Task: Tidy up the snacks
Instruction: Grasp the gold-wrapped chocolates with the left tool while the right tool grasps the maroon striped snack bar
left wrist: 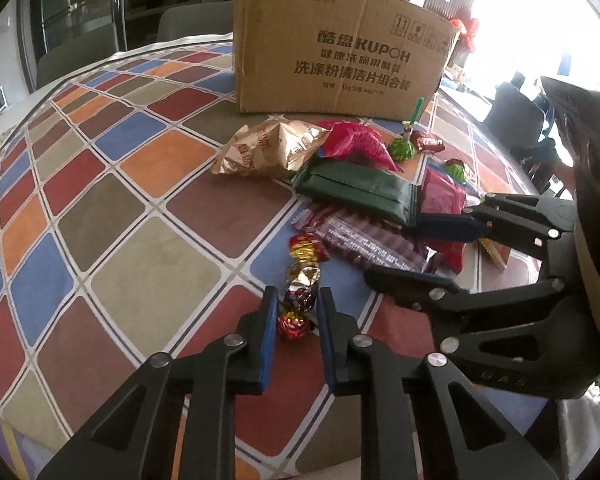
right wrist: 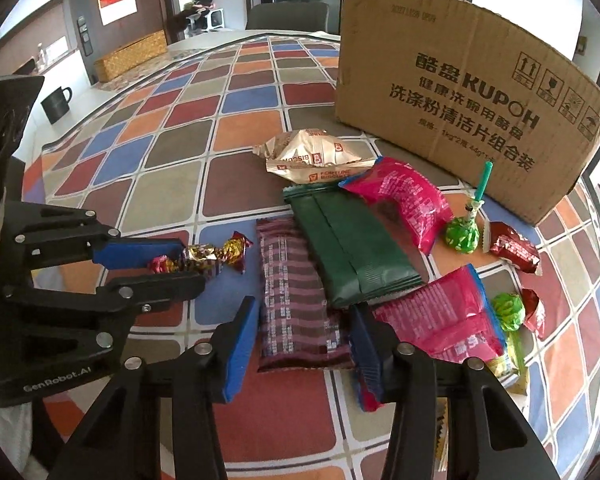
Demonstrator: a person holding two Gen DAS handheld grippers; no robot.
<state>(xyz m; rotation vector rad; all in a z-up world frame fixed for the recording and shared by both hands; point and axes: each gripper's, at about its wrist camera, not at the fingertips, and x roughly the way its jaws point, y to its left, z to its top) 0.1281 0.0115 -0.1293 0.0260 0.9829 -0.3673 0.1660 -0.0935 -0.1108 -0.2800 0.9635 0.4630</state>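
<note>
My worry starts on the left: the foil-wrapped candy (left wrist: 300, 288) is a chain of little twisted sweets, and my left gripper (left wrist: 298, 300) has it only by the middle piece, so the crinkled foil could slide out of the pads, or the loose ends could drag across the checkered tablecloth (left wrist: 140, 208) when I lift. That gripper is closed down onto the candy, blue pads pressing its sides, near the front of the snack pile. Moving right, the plaid maroon packet (right wrist: 296, 300) lies flat between the jaws of my right gripper (right wrist: 304, 320); a flat, slick wrapper may buckle or slip down instead of rising. These jaws stand partly apart, straddling the packet's near end, and I can't quite tell from this view whether the pads already touch its edges. The right-hand pad also sits just beside the pink packet (right wrist: 440, 320) and the green packet (right wrist: 352, 248), so I might pinch a neighbour along with it. The cardboard box (right wrist: 460, 100) stands behind the pile.
</note>
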